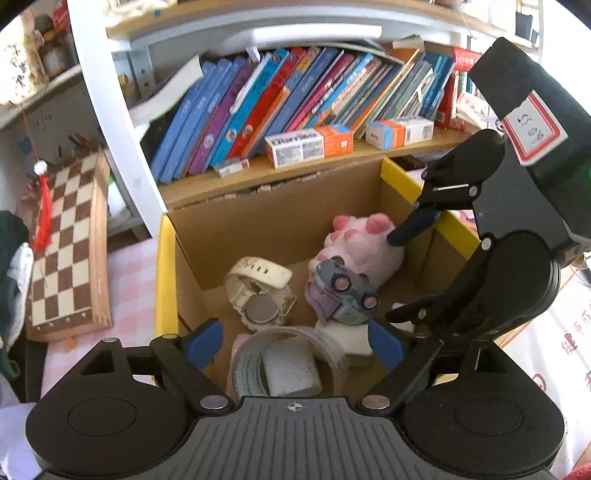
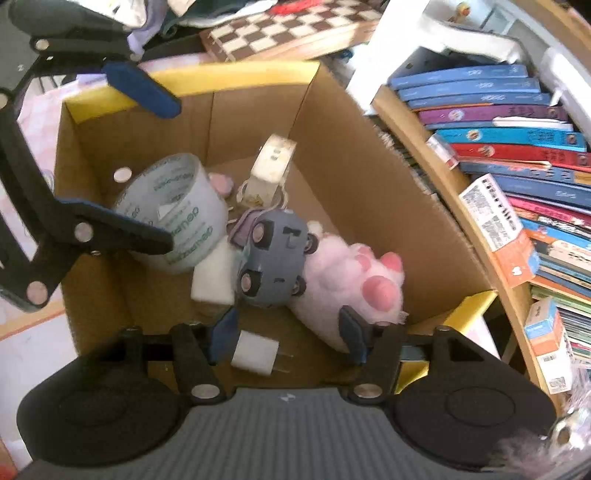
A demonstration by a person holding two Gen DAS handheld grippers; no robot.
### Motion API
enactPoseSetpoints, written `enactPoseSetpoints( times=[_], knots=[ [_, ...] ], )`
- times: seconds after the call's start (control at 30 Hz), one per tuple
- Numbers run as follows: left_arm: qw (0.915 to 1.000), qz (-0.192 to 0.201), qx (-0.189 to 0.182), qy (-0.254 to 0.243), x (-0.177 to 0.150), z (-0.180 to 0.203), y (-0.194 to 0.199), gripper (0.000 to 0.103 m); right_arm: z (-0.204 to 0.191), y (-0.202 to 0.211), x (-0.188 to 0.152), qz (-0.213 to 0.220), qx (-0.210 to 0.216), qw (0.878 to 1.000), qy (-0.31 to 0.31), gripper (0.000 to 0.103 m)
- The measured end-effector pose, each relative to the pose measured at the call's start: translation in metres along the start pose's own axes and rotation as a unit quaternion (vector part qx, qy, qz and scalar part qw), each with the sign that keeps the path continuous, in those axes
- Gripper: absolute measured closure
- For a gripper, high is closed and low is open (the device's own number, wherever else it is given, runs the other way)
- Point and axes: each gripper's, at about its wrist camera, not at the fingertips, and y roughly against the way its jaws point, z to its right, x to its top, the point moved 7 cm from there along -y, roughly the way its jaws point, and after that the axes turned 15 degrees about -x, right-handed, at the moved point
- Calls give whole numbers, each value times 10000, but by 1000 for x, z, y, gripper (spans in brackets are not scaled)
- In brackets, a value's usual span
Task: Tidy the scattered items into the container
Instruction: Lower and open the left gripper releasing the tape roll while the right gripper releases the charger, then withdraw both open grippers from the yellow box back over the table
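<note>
An open cardboard box with yellow flaps (image 1: 164, 277) (image 2: 221, 77) holds a white watch (image 1: 258, 291) (image 2: 271, 166), a grey toy car (image 1: 343, 295) (image 2: 273, 254), a pink plush paw (image 1: 365, 243) (image 2: 354, 280), a tape roll (image 1: 288, 358) (image 2: 173, 206) and a white foam block (image 2: 214, 277). My left gripper (image 1: 293, 345) (image 2: 155, 166) hangs open over the tape roll, gripping nothing. My right gripper (image 2: 288, 334) (image 1: 391, 277) is open over the box's other side. A white charger plug (image 2: 258, 354) lies loose by its left finger.
Behind the box is a wooden shelf of leaning books (image 1: 280, 103) (image 2: 517, 147) with small cartons (image 1: 306, 144) in front. A folded chessboard (image 1: 70, 243) (image 2: 288, 26) rests on a pink checked cloth (image 1: 129, 280) to the left.
</note>
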Motion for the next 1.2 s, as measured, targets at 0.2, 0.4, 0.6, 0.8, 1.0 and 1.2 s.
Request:
enactPoseSetpoints(
  times=[0.2, 0.4, 0.6, 0.8, 1.0, 1.2],
  knots=[
    [9992, 348, 205, 53, 2, 7, 27, 9, 18, 30, -2, 341, -423, 9980, -319, 16],
    [9968, 617, 452, 217, -2, 10, 52, 8, 31, 57, -10, 657, -628, 9931, -735, 15],
    [9941, 768, 611, 468, -14, 16, 67, 8, 28, 85, -18, 1087, -621, 9829, -1354, 15],
    [9917, 859, 687, 663, -27, 23, 73, 8, 17, 99, -28, 1207, -621, 9760, -1706, 15],
    [9892, 995, 731, 786, -36, 31, 81, 8, 11, 113, -41, 1247, -874, 9624, -2248, 15],
    [9857, 1188, 884, 803, -44, 30, 93, 8, 13, 125, -67, 1167, -1177, 9313, -3243, 13]
  ],
)
